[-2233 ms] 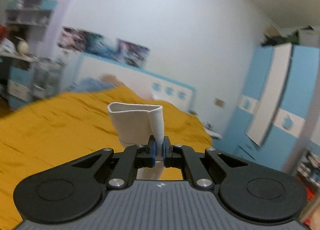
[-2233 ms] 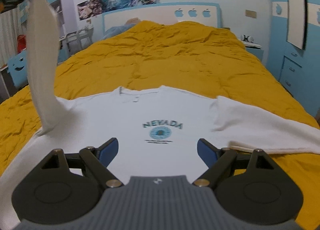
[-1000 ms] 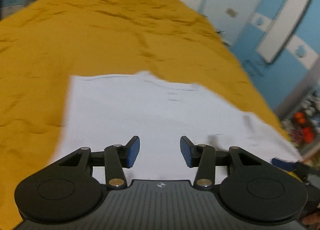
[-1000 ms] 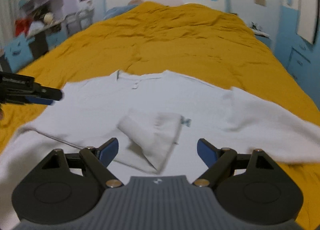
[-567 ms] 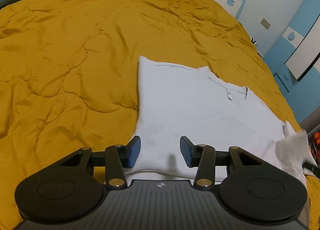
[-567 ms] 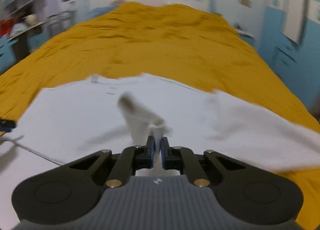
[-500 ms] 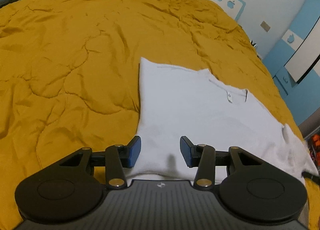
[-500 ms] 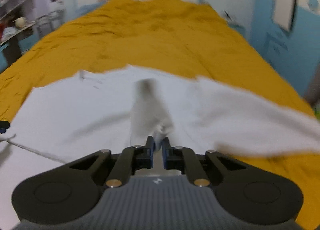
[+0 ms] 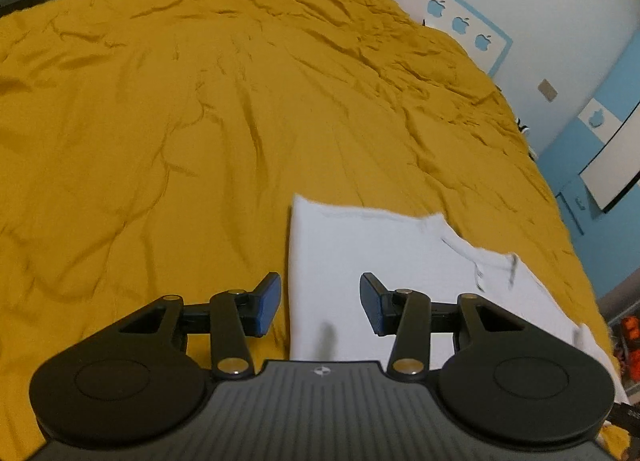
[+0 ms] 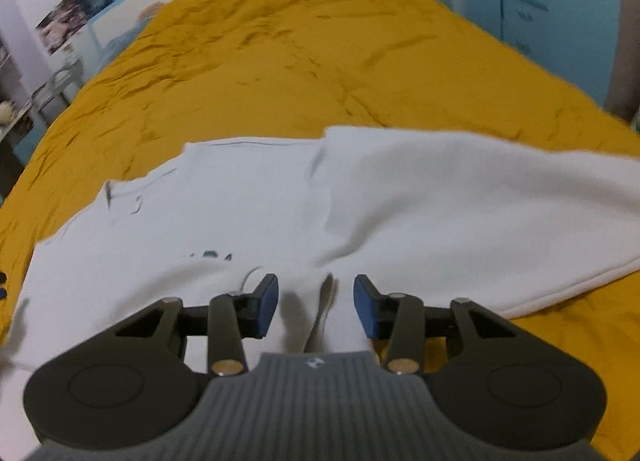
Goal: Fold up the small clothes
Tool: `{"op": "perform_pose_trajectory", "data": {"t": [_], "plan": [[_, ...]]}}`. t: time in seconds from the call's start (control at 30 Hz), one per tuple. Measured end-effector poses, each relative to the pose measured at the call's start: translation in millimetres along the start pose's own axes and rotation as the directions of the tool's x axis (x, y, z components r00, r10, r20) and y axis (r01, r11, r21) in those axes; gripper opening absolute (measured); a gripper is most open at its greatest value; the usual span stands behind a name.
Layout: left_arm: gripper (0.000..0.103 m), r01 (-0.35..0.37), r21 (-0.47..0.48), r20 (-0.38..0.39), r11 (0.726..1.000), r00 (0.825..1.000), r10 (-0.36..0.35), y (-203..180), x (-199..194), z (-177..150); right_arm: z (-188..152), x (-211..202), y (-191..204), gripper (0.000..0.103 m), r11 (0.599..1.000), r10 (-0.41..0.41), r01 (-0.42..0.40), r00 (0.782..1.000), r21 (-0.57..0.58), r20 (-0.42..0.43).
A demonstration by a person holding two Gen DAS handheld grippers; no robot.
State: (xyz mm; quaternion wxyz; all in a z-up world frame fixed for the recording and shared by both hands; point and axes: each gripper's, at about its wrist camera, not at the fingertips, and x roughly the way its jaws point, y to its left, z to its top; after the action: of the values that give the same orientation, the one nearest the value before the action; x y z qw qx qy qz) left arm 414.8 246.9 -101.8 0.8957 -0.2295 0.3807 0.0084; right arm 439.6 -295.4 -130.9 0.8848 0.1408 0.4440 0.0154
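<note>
**A:** What has changed since half a second ago?

**B:** The right gripper (image 10: 316,303), then clamped on the folded sleeve (image 10: 320,313), is letting go: its jaws are opening, and the sleeve lies between the blue pads, untouched.

**A:** And going left to right?

**B:** In the left wrist view, the left gripper (image 9: 320,303) sits at lower centre, jaws apart and empty, straddling the left edge of the white T-shirt (image 9: 372,253). The shirt lies flat on the mustard bedspread (image 9: 160,121), in the lower right of the frame. In the right wrist view it fills the middle, its other sleeve (image 10: 480,213) spread toward the right.
</note>
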Motion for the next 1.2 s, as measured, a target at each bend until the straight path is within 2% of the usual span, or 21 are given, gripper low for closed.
{"op": "perform_pose_trajectory", "data": {"t": [0.1,0.2,0.23,0.27,0.3,0.33,0.4,0.53,0.63,0.67,0.83,0.93,1.03,1.07,1.13,1.2], "plan": [[0.052,-0.015,0.004,-0.008,1.0,1.0,0.016,0,21,8,1,11,2,0.037,1.0,-0.001,0.001,1.0,-0.014,-0.008],[0.05,-0.015,0.007,-0.005,1.0,1.0,0.015,-2,37,12,3,15,6,0.023,0.999,-0.002,0.001,1.0,-0.045,-0.001],[0.045,-0.006,0.01,-0.004,1.0,1.0,0.006,-3,42,12,2,14,7,0.02,0.998,-0.007,0.007,1.0,-0.065,0.007],[0.029,-0.009,0.019,-0.007,1.0,1.0,0.009,-5,46,12,2,14,10,0.012,0.996,-0.011,0.013,1.0,-0.088,0.014],[0.01,-0.023,0.032,-0.012,0.999,1.0,0.023,-7,50,11,2,11,12,0.008,0.994,-0.013,0.015,1.0,-0.112,0.019],[0.003,-0.044,0.047,-0.015,0.998,0.999,0.045,-10,53,10,2,9,14,0.006,0.992,-0.012,0.015,1.0,-0.128,0.024],[0.001,-0.06,0.066,0.014,0.996,0.998,0.059,-12,50,7,4,2,21,0.004,0.984,-0.004,0.011,0.999,-0.178,0.037],[0.0,-0.052,0.042,0.1,0.998,0.994,0.048,-4,27,9,13,-22,35,0.002,0.968,0.046,-0.019,0.993,-0.251,0.104],[0.0,-0.078,-0.027,0.16,0.997,0.984,0.081,14,9,15,25,-44,36,0.001,0.97,0.127,-0.078,0.971,-0.231,0.204],[0.0,-0.073,-0.044,0.16,0.996,0.984,0.079,20,8,17,29,-44,36,0.001,0.972,0.131,-0.08,0.966,-0.222,0.224],[0.0,-0.088,-0.021,0.132,0.996,0.987,0.09,20,22,18,44,18,41,0.001,0.972,0.044,-0.011,0.99,-0.234,0.137],[0.0,-0.094,-0.034,0.106,0.995,0.99,0.097,21,34,19,48,54,38,0.002,0.979,0.007,0.015,0.994,-0.203,0.105],[0.006,-0.101,-0.024,0.106,0.995,0.989,0.103,22,33,20,46,65,33,0.008,0.981,-0.039,0.052,0.997,-0.188,0.068],[0.007,-0.094,-0.028,0.106,0.995,0.99,0.096,24,29,20,45,61,31,0.02,0.981,-0.051,0.066,0.995,-0.181,0.081],[0.017,-0.069,-0.03,0.097,0.997,0.993,0.071,28,19,21,43,47,24,0.034,0.987,-0.032,0.049,0.994,-0.155,0.106],[0.019,-0.052,-0.005,0.067,0.999,0.996,0.052,26,9,18,38,32,16,0.033,0.993,0.016,-0.004,0.995,-0.118,0.099]]}}
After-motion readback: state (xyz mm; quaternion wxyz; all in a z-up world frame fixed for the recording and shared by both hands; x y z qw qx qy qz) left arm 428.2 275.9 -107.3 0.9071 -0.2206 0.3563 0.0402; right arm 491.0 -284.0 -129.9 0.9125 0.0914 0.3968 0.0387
